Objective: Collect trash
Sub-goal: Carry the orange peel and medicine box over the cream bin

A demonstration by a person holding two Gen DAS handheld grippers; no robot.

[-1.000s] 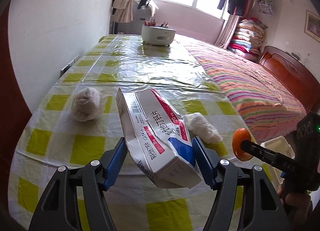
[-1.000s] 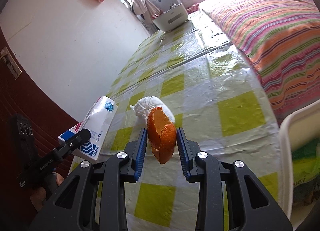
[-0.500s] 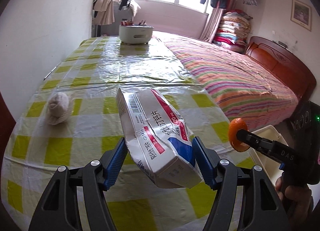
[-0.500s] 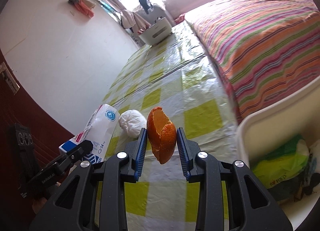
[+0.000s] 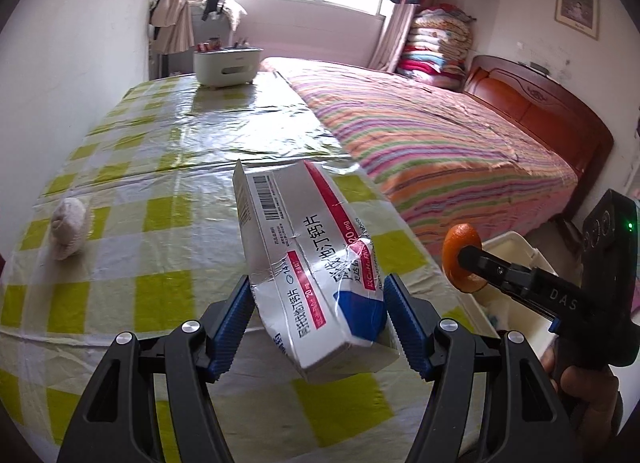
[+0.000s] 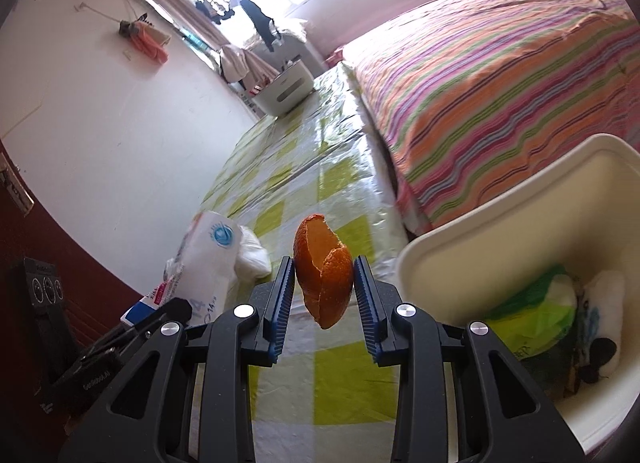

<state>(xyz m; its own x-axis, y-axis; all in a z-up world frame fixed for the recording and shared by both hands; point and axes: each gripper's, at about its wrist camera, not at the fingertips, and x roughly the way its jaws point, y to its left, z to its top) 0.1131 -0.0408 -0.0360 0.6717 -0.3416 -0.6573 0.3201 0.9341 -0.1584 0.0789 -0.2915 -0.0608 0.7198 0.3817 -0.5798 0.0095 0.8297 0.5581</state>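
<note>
Cardboard, light and dented, the white-and-red medicine box (image 5: 316,279) sits clamped in my left gripper (image 5: 318,317), while the limp orange peel (image 6: 323,267) is pinched broadside in my right gripper (image 6: 323,291), white plastic bin (image 6: 472,223) at three o'clock.

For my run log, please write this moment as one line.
left gripper: holds white medicine carton | right gripper: holds orange peel | cream plastic bin: near right

My left hand-held gripper (image 5: 318,313) is pinching a white, red and blue medicine box (image 5: 308,259), crumpled and tilting above the worktop (image 5: 132,199). My right hand-held gripper (image 6: 324,287) is squeezing a curled orange peel (image 6: 322,269) beside the white trash bin (image 6: 480,219), which is holding a green bag (image 6: 536,315). Crumpled tissue balls (image 5: 69,227) (image 6: 250,253) are lying on the checkered cloth.
</note>
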